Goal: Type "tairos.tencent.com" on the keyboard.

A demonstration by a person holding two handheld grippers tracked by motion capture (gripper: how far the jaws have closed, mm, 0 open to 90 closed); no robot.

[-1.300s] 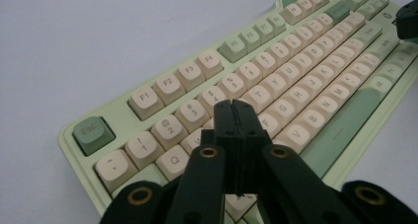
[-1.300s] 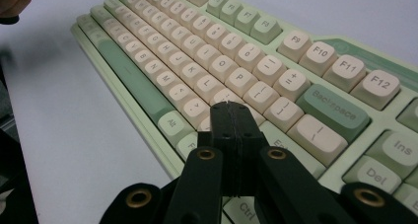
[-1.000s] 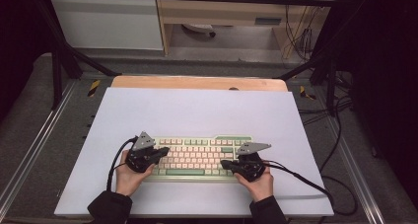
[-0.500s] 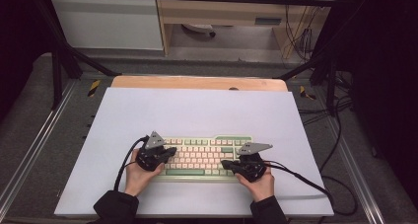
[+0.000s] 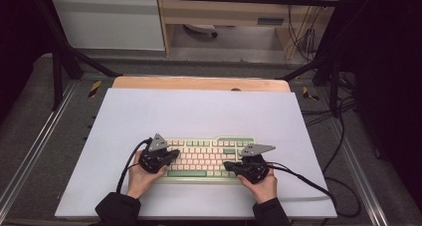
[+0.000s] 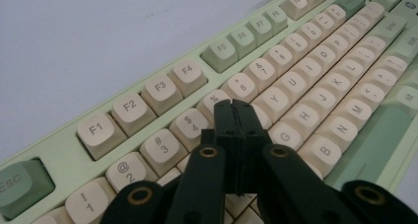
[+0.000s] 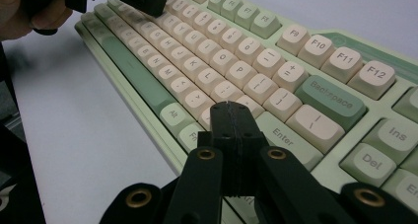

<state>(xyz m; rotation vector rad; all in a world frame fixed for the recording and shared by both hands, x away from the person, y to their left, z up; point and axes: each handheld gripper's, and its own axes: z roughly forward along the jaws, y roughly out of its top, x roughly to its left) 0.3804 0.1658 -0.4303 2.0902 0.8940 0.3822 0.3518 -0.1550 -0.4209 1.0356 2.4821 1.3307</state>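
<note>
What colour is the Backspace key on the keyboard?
The Backspace key is a muted green, darker than the cream letter keys; it shows best in the right gripper view.

The keyboard (image 6: 305,76) runs past the frame edges in both gripper views

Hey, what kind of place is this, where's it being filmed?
Probably a lab or workshop recording bench, not a home desk. A keyboard lies alone on a white mat, the table sits within a black metal frame, and loose cables hang at the back right.
</note>
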